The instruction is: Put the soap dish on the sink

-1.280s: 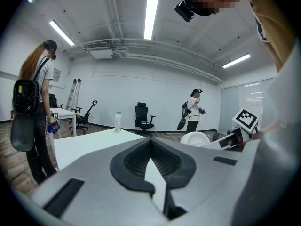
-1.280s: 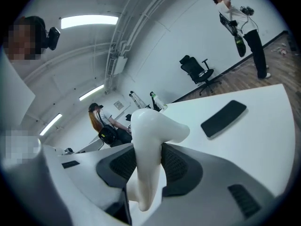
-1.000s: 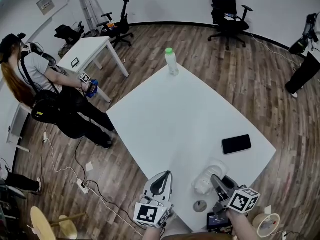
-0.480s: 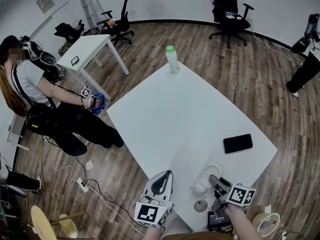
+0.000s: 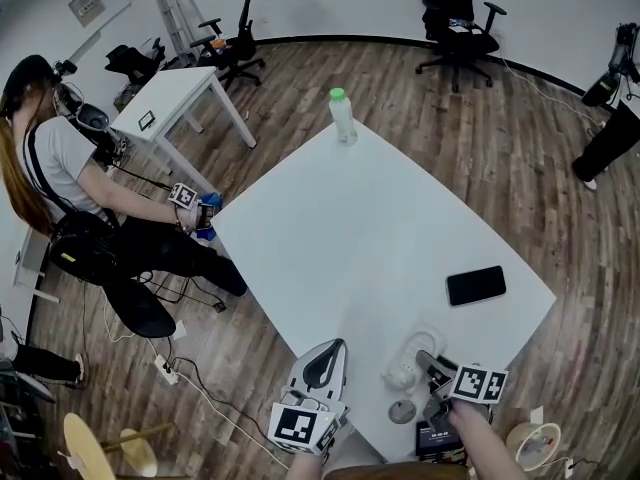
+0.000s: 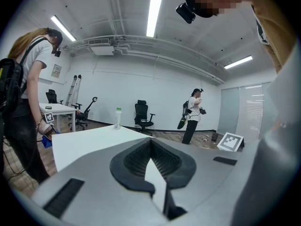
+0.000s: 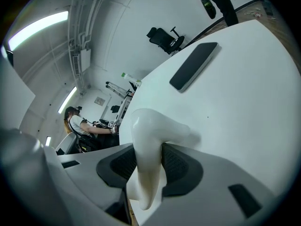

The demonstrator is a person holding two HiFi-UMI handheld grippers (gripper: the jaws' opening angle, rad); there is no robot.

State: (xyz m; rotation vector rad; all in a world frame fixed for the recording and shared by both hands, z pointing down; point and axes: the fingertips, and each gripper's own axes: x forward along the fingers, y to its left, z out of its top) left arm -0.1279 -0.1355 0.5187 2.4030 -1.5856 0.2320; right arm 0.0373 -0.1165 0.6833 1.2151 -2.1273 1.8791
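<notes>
At the near edge of the white table [image 5: 350, 228], low on the tabletop or just above it: soap dish [image 5: 403, 365], white and glossy. Contact with the surface not confirmable from these views.

Held by the right gripper [image 7: 151, 149]: jaws roughly half apart, pads pressed against the dish rim from both sides, no slack visible.

Near the dish, closer to the table edge: a small grey round disc [image 5: 401, 412]. Farther out and well apart: a black phone [image 5: 476, 285]. At the far corner: a bottle [image 5: 343, 118] with a green cap.

At the near left edge of the table: left gripper [image 6: 150, 141], jaws brought together, nothing between the pads, aimed across the tabletop. Not engaged with any task item.

Task status, as judged:
- Pickup: done, going by the two-sided hold on the rim.
- Placement: not done.
- Destination: no sink visible in any view; location not determinable here.

Remaining, as judged: carry the dish to the sink, set it down level on a flat ledge or rim, open the jaws, withdraw clear.

Caution: glossy surface probably slippery; a bite on one edge only, likely to let the dish swing or tilt in transit. Keep the grip unchanged and the dish level until full support from the sink. Avoid the disc and the phone on the way off the table.
</notes>
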